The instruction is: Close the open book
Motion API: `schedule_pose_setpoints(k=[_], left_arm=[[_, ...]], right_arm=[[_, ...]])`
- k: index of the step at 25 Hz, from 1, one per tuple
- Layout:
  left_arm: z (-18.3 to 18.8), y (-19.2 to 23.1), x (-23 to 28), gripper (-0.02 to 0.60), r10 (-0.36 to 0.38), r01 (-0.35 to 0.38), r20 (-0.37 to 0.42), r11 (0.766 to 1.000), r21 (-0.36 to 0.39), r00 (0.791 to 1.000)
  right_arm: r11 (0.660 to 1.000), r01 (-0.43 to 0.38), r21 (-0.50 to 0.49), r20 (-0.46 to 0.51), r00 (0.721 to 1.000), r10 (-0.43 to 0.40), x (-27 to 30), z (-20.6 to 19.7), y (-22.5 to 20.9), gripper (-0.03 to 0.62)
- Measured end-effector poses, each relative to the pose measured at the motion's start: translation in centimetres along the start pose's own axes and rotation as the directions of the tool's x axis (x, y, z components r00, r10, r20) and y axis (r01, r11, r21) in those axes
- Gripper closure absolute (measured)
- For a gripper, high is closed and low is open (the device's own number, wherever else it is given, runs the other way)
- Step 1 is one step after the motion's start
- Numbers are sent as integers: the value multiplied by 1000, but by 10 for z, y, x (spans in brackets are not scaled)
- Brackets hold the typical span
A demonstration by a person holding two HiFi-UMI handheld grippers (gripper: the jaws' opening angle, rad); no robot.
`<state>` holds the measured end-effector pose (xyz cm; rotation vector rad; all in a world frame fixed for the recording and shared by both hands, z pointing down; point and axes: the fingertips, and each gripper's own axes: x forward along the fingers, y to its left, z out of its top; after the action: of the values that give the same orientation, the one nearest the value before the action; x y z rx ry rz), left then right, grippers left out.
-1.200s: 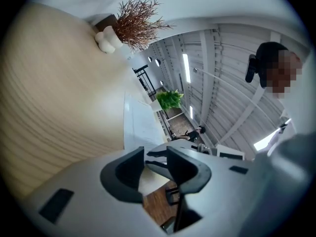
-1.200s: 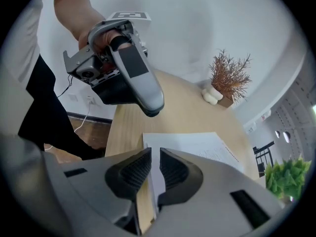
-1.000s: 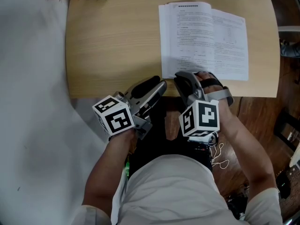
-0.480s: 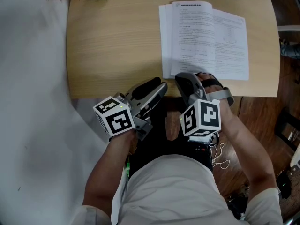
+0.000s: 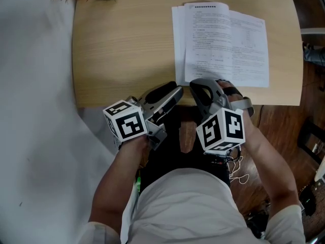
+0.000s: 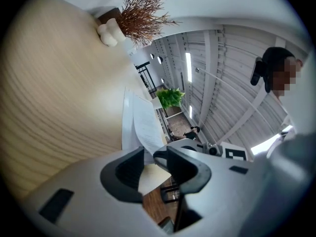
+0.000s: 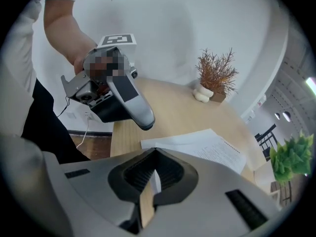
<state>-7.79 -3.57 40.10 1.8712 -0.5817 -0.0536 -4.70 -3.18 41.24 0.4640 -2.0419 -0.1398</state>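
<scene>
Over the last second the right gripper (image 5: 199,84) closes. Its jaws stood about half apart at the near edge of the book (image 5: 223,44), and now they are pressed together there. With that, the marker cube (image 5: 223,130) on its back has rolled a little. The top page (image 5: 205,39) of the left half no longer lies square on the stack. Its left edge has drawn in toward the spine and leaves a strip of the sheets beneath showing. To my mind this means the grip for the closing move is made. What remains is to carry that side up and over onto the right half.

The book lies open on the right part of the wooden table (image 5: 122,50), with its near edge close to the table's front edge. It is not yet closed.

In the right gripper view the jaws are shut on thin white paper, which stands on edge between the ribbed pads. Whether they pinch one sheet or several, I cannot tell from here.

The left gripper (image 5: 174,90) hangs at the table's front edge, just beside the book's near left corner and apart from it. Its jaws stand a modest way apart with nothing between them. Only the table corner and the floor show through the gap.
</scene>
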Motion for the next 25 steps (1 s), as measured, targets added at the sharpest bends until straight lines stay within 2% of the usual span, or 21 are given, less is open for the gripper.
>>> schedule_pose_setpoints(k=[6,12,17,25], left_arm=[[2,2,12,465,-13,12,-21,998,-63,1000],[5,4,6,453,12,-12,-28,1000,-19,1000],[3,6,1,453,24,-24,-24,1000,-6,999],[2,3,1,452,11,-11,-24,1000,5,1000]], right_arm=[[1000,12,17,4,1000,-12,-4,-2,-2,592],[995,-25,-92,-52,998,21,10,-11,11,582],[996,3,-92,-79,997,-10,16,-15,5,582],[995,-22,-99,-92,996,13,15,-17,11,582]])
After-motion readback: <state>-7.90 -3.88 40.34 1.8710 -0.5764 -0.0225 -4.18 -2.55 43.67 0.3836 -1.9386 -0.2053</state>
